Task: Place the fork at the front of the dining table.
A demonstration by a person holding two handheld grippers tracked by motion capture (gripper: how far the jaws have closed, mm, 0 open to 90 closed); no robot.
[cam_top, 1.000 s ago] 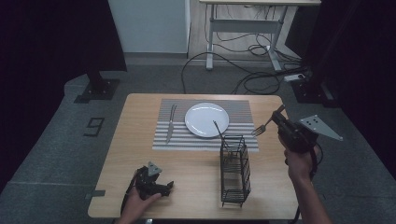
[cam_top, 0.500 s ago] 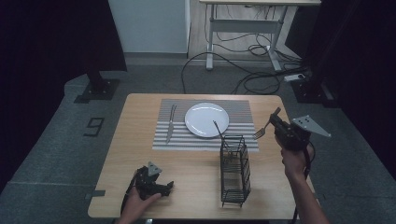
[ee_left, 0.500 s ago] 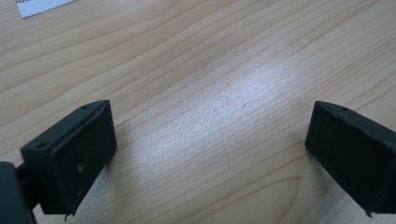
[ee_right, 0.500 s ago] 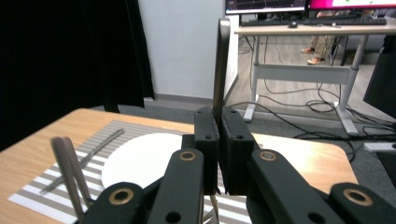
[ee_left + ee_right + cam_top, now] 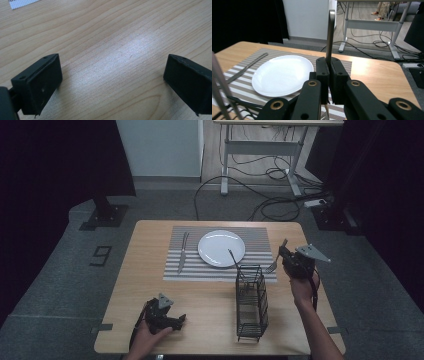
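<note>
We held the right claw (image 5: 286, 254) clamped tight on a slim metal fork (image 5: 274, 265) above the worktop's (image 5: 150, 265) right edge, tines pointing toward the black wire caddy (image 5: 251, 302), handle rising between the pads. Our left claw (image 5: 172, 321) rested wide open and empty on the pale woodgrain. A round white plate (image 5: 221, 248) and a knife (image 5: 183, 252) lay on the striped placemat (image 5: 255, 236).

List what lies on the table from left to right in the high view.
Left hand-held gripper → knife → plate → wire caddy → fork → right hand-held gripper.
</note>
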